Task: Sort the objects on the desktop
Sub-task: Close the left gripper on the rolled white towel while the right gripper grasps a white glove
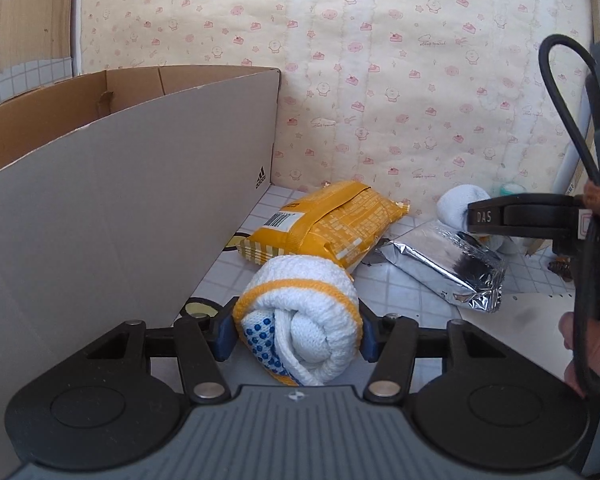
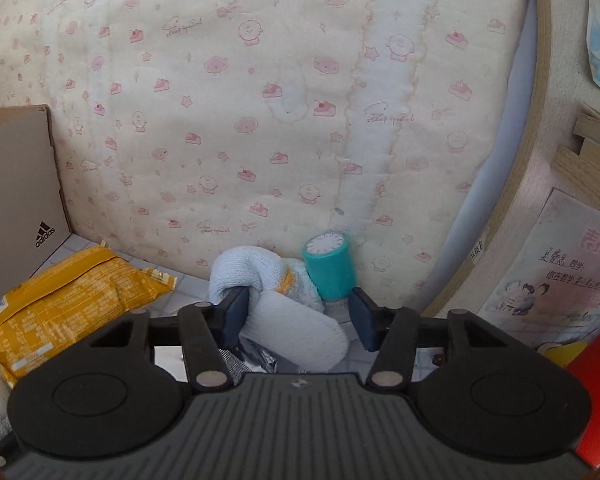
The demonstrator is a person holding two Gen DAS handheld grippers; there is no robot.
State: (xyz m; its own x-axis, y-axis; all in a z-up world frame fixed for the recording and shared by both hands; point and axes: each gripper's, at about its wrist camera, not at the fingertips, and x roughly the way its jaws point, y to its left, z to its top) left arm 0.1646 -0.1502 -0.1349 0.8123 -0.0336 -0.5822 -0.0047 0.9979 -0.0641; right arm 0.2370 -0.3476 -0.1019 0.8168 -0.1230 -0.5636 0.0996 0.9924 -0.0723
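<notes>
**Both tongs at rolled socks**

My left tongs (image 1: 298, 334) clench the white yellow-banded rolled sock (image 1: 300, 316) beside the grey cardboard "adidas" box (image 1: 140, 184). My right tongs (image 2: 298, 322) stand released around a pale blue rolled sock (image 2: 296, 334) on the counter (image 2: 188, 284), far right.

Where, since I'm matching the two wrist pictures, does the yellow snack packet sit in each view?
Left wrist view: the yellow snack packet lies at centre, just beyond the rolled white sock.
Right wrist view: the yellow snack packet lies at lower left, by the picture's edge.
Shared landmark: the cardboard box with the adidas logo stands left of the packet in both.
</notes>
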